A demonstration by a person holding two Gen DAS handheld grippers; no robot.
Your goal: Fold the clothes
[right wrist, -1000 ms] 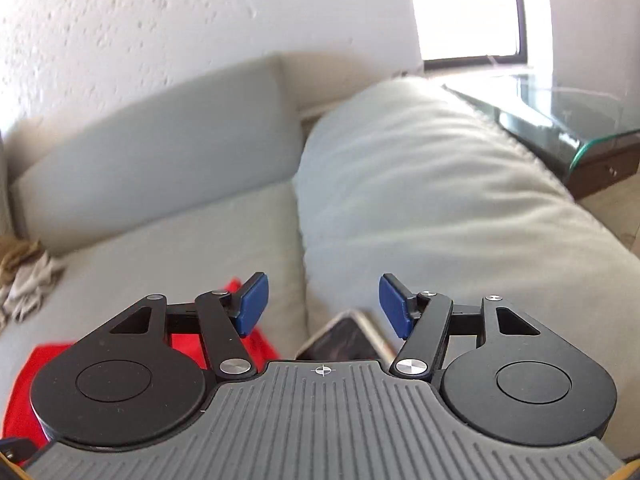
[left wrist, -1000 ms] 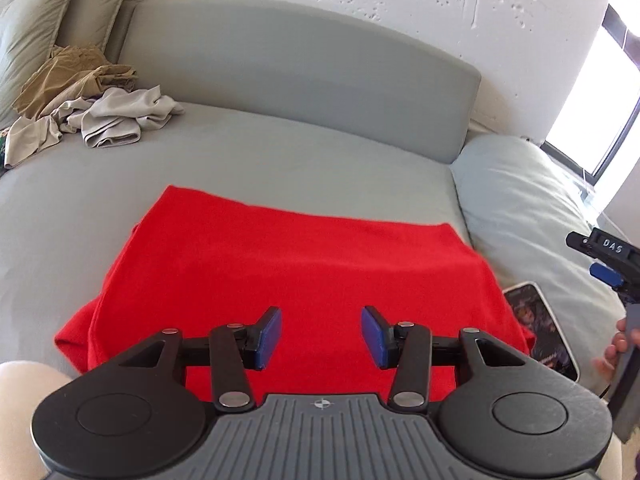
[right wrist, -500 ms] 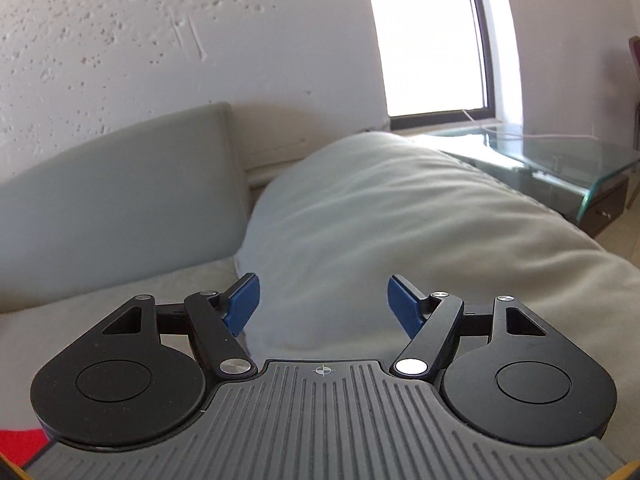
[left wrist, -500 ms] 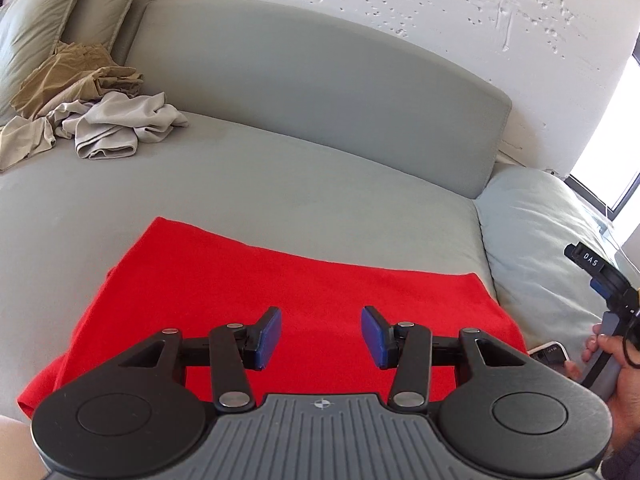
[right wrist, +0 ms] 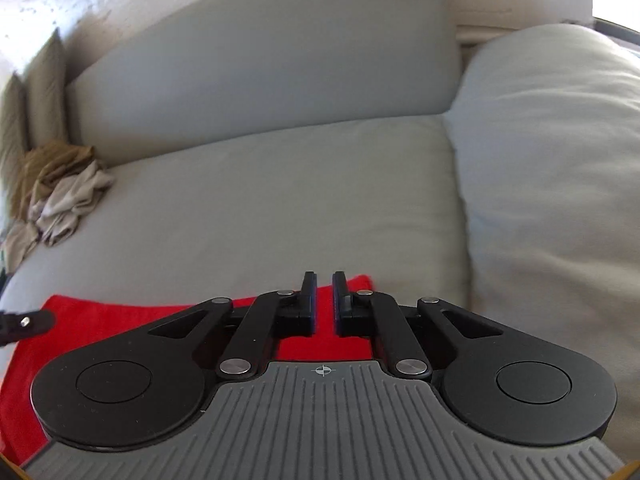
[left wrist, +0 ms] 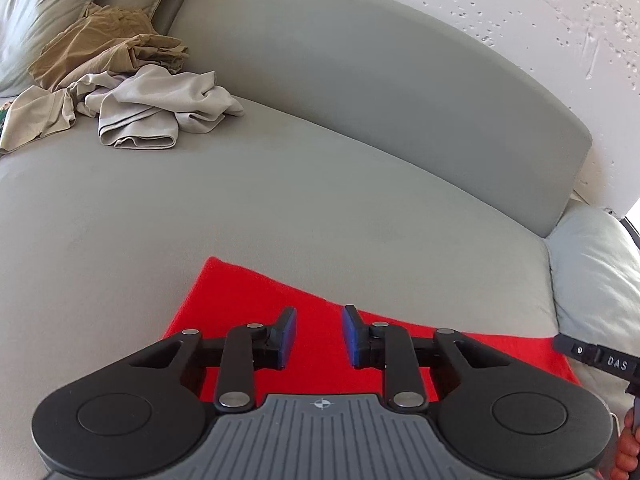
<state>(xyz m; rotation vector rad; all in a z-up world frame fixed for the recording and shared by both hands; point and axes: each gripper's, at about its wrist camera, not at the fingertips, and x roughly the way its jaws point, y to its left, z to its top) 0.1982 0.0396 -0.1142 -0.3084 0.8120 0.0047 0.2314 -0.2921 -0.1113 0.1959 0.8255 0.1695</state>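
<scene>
The right claw [right wrist: 324,300] has narrowed to a slim gap above the red garment [right wrist: 120,314]; the left claw [left wrist: 319,336] stays apart. Only the left view shows a hand [left wrist: 628,454].

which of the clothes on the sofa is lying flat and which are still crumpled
The red cloth lies flat on the grey sofa seat, beneath the left gripper. The tan garment and pale beige garment sit crumpled in a heap by the far pillows.

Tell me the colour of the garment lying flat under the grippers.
Plain bright red garment, no pattern visible. The left wrist view shows it best.
</scene>
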